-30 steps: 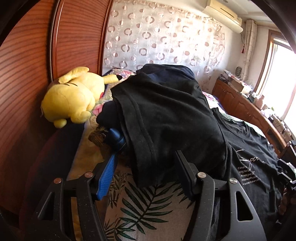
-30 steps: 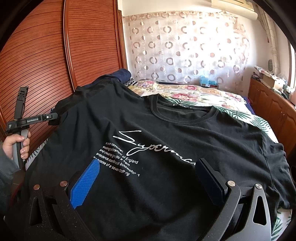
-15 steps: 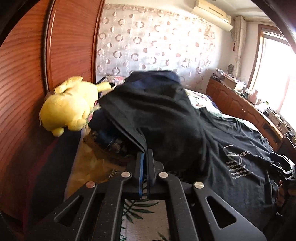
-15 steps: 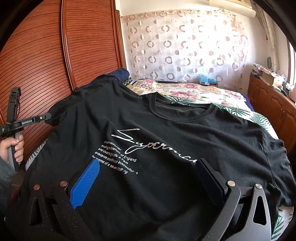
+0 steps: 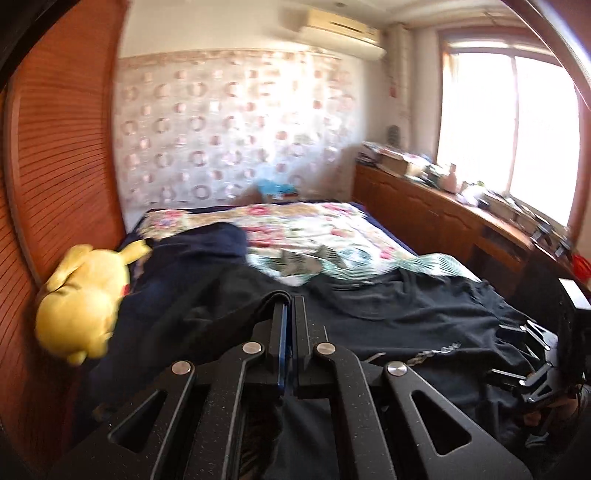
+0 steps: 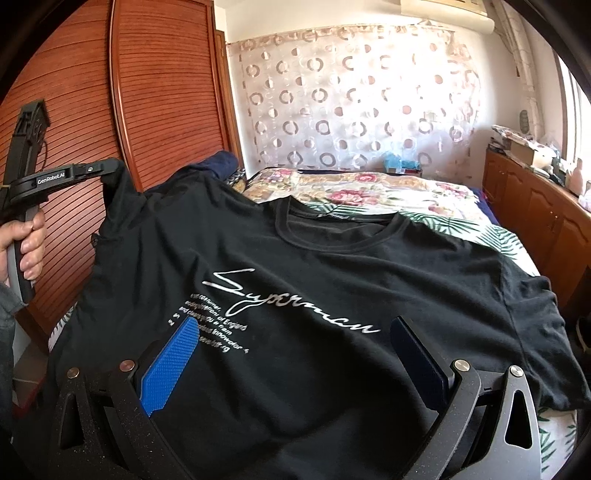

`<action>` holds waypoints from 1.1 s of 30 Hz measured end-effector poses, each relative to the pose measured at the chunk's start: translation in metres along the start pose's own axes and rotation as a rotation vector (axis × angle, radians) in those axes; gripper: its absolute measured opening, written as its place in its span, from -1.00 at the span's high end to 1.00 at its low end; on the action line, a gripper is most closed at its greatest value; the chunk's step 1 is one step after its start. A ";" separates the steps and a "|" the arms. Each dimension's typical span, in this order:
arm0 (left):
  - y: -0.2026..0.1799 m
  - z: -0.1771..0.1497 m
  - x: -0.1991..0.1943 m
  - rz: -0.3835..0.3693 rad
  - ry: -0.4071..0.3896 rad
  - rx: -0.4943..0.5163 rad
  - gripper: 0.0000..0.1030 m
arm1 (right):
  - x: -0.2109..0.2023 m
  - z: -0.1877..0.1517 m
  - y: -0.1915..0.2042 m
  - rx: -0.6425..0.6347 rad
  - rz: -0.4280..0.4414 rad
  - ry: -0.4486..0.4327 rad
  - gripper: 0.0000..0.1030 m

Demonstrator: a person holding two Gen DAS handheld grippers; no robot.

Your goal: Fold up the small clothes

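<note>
One black T-shirt [image 6: 332,280] lies on the bed [image 6: 436,206], limp and light; left gripper [image 5: 289,306] pinches its sleeve at ten o'clock; right gripper [image 6: 295,354] hovers spread wide, empty. Grip hems.

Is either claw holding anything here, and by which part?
The left claw is shut on the black T-shirt at its sleeve edge, lifting it. The right claw is open, holding nothing.

Yellow plush toy [image 5: 83,295] lying by the slatted wooden wardrobe doors [image 6: 162,92], floral bedspread [image 6: 369,192] over the bed, circle-patterned curtain [image 6: 351,99] behind it, air conditioner [image 5: 340,31] high on wall, cluttered wooden cabinet [image 5: 443,210] under bright window [image 5: 509,125].
</note>
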State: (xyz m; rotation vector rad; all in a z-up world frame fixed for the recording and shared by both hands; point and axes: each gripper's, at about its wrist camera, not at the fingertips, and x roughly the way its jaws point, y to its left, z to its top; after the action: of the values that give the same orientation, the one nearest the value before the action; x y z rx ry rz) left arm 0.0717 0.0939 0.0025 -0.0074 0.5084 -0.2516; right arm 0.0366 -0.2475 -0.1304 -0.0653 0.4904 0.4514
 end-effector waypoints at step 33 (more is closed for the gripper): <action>0.029 -0.039 -0.058 0.162 -0.040 -0.094 -0.68 | 0.025 0.063 0.043 -0.180 0.176 -0.021 -0.71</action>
State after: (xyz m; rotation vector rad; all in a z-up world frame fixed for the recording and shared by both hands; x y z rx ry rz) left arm 0.0106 0.1379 -0.0061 -0.0620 0.4780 -0.0693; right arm 0.0652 -0.1884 -0.0849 -0.1917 0.4356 0.6675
